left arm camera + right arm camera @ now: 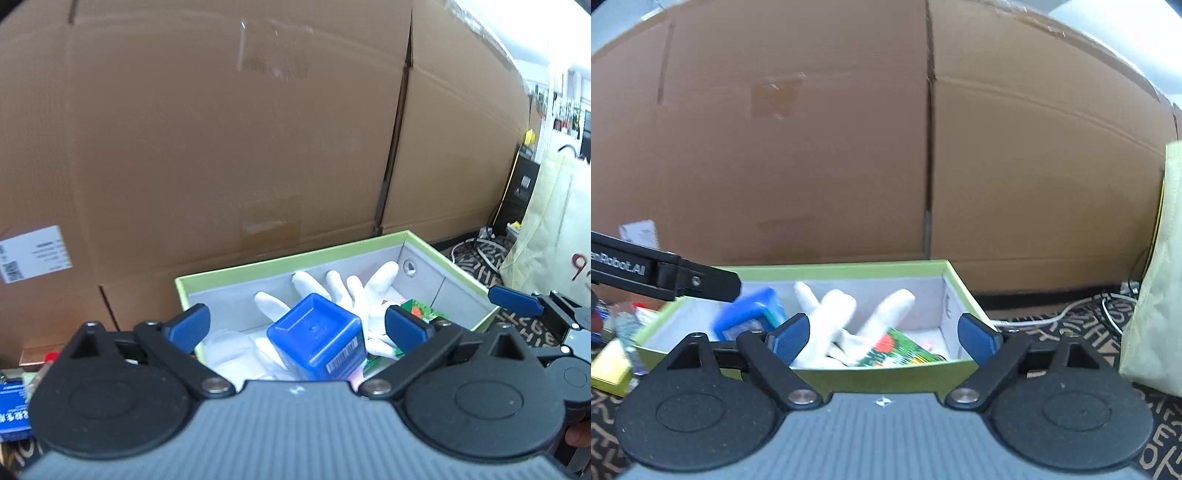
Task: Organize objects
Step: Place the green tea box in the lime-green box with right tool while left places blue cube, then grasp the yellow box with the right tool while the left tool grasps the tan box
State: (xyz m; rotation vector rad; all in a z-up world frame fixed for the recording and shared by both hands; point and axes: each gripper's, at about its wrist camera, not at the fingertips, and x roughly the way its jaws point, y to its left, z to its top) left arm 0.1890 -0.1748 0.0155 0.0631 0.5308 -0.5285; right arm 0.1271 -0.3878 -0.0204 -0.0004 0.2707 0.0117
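A green-rimmed box point(295, 258) with grey inner walls stands on a patterned carpet. Inside it lie white gloves point(354, 288), a green printed packet point(421, 310) and a blue square container point(317, 336) tipped on its side. My left gripper point(297, 326) is open over the box, with the blue container between its fingers and a gap at each pad. My right gripper point(884, 338) is open at the box's near wall point(886, 376), facing the gloves point(831, 317) and packet point(901, 350). Its blue pad point(517, 301) shows at the right of the left wrist view.
Large cardboard cartons point(221, 147) stand close behind the box. A cream fabric bag point(1156, 295) and white cables point(1071, 310) lie to the right. Left of the box is clutter, including a yellow box point(609, 365) and a blue packet point(11, 413).
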